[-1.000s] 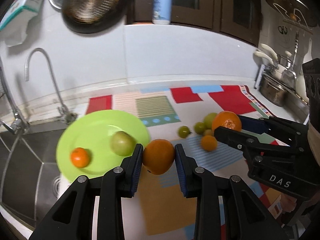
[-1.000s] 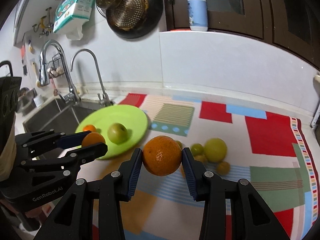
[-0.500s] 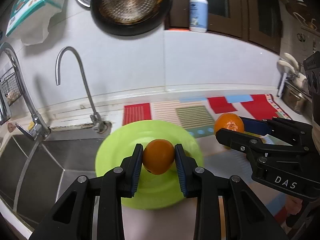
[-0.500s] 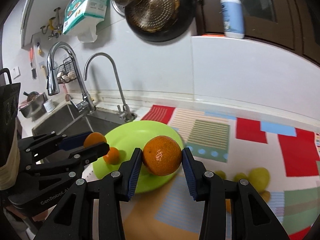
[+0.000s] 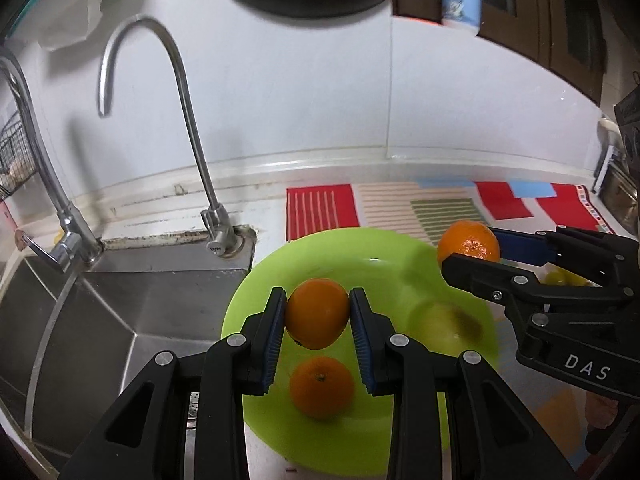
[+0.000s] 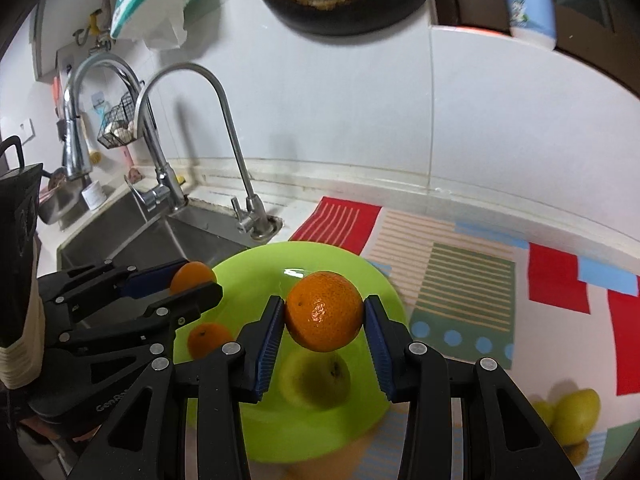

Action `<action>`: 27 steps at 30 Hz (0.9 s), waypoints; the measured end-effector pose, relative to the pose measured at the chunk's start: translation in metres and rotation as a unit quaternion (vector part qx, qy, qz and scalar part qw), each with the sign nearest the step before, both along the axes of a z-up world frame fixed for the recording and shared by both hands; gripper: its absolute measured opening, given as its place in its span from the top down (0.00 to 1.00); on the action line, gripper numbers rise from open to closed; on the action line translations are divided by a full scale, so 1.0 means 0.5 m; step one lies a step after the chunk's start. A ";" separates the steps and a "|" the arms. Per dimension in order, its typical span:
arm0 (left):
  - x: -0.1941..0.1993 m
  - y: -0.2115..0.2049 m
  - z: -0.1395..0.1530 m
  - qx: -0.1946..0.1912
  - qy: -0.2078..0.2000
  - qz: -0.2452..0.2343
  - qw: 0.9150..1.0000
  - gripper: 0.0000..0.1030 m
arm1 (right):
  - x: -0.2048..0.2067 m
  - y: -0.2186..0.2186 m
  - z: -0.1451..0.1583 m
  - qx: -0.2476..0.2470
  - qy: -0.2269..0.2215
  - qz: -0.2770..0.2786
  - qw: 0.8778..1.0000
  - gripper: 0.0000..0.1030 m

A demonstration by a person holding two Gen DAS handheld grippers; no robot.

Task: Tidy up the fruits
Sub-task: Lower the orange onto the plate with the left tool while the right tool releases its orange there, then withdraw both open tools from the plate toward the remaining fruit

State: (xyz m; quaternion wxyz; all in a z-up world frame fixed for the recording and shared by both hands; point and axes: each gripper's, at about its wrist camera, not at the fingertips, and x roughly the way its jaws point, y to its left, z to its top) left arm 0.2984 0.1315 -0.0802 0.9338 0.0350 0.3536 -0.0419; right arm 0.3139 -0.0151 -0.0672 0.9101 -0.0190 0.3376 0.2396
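My left gripper [image 5: 318, 314] is shut on an orange [image 5: 317, 312] and holds it above the lime green plate [image 5: 384, 252]. On the plate lie a small orange [image 5: 322, 388] and a green apple [image 5: 446, 322]. My right gripper [image 6: 324, 314] is shut on a bigger orange [image 6: 323, 310], also above the plate [image 6: 256, 264], over the green apple [image 6: 316, 378]. The right gripper also shows in the left wrist view [image 5: 472, 248], at the plate's right rim. The left gripper shows in the right wrist view [image 6: 196, 280], at the plate's left rim.
The plate sits at the corner of a steel sink [image 5: 120, 304] with two taps [image 5: 180, 92]. A patterned mat [image 6: 472, 280] covers the counter. Yellow-green fruits [image 6: 576, 412] lie on the mat at the right. A white wall runs behind.
Both grippers, each still holding its orange, have moved left and closer over the green plate. The loose fruits on the mat have slid off to the right of view.
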 end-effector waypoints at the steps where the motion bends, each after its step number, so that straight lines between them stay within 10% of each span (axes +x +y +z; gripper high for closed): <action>1: 0.008 0.002 -0.007 -0.001 0.004 0.001 1.000 0.69 | 0.008 0.004 -0.006 -0.002 0.003 0.001 1.000 0.59; 9: 0.040 0.007 -0.035 -0.003 0.021 0.002 1.000 0.67 | 0.051 0.022 -0.045 -0.009 0.026 0.009 1.000 0.59; 27: -0.062 -0.010 0.039 0.008 -0.024 0.029 0.999 0.31 | -0.026 -0.033 0.016 -0.006 -0.020 -0.036 0.999 0.42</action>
